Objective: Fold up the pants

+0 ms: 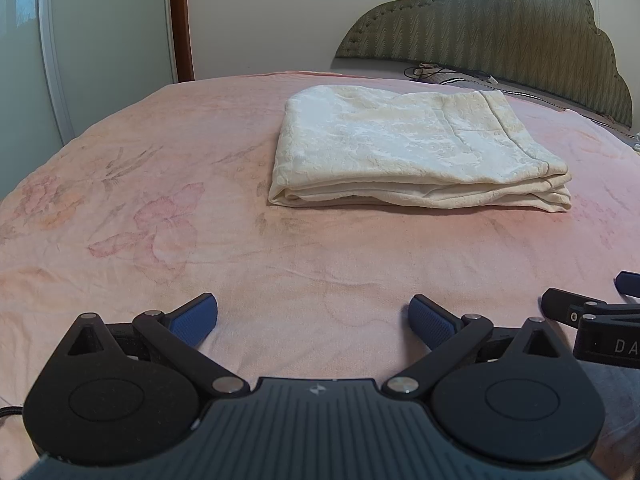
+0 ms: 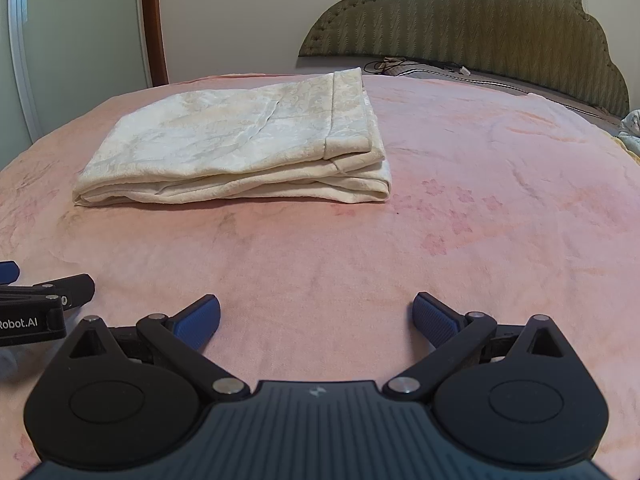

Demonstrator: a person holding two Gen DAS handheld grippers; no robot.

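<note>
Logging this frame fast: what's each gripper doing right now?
Left gripper: open, holding nothing, above the pink blanket, short of the folded pants.
Right gripper: open, holding nothing.

Right wrist view: white "Robot.AI" on black body of left gripper point(image 2: 32, 322), at 9 o'clock, start cut by frame edge. Left wrist view: white letters "DA" on black body of right gripper point(image 1: 608, 344), at 3 o'clock, rest cut off.

We see the folded cream pants point(image 2: 236, 140) lying on the pink bed point(image 2: 460, 208); our right gripper point(image 2: 316, 320) hovers apart, jaws spread wide and empty.
</note>
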